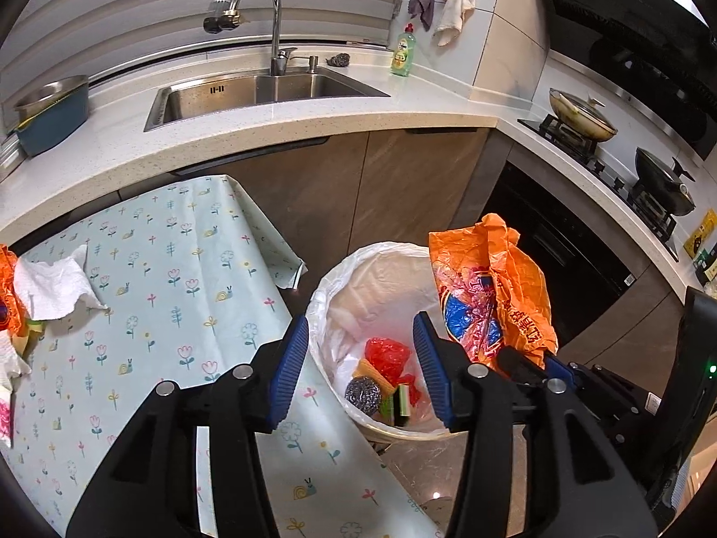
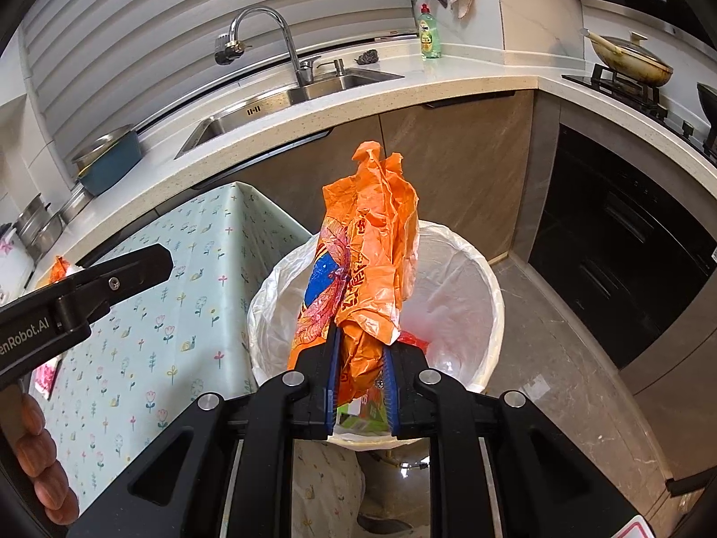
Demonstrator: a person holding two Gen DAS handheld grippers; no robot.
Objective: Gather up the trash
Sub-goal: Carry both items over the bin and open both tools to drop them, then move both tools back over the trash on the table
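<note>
My right gripper [image 2: 360, 340] is shut on a crumpled orange plastic bag [image 2: 367, 242] and holds it above the white-lined trash bin [image 2: 486, 296]. The bag also shows in the left wrist view [image 1: 493, 287], at the bin's right rim [image 1: 320, 287]. My left gripper [image 1: 360, 331] is open and empty over the bin's near left edge. Inside the bin lie a red wrapper [image 1: 387, 354], a steel scourer [image 1: 363, 394] and a green sponge [image 1: 403, 399]. On the floral tablecloth [image 1: 179, 296], a white paper towel [image 1: 53, 287] and more orange plastic [image 1: 6, 282] lie at the far left.
Behind the table runs a counter with a steel sink [image 1: 264, 89], a faucet [image 1: 264, 9], a blue basin [image 1: 51, 112] and a green soap bottle [image 1: 403, 51]. A stove with pans [image 1: 582, 116] is at the right. An oven [image 2: 627, 246] stands right of the bin.
</note>
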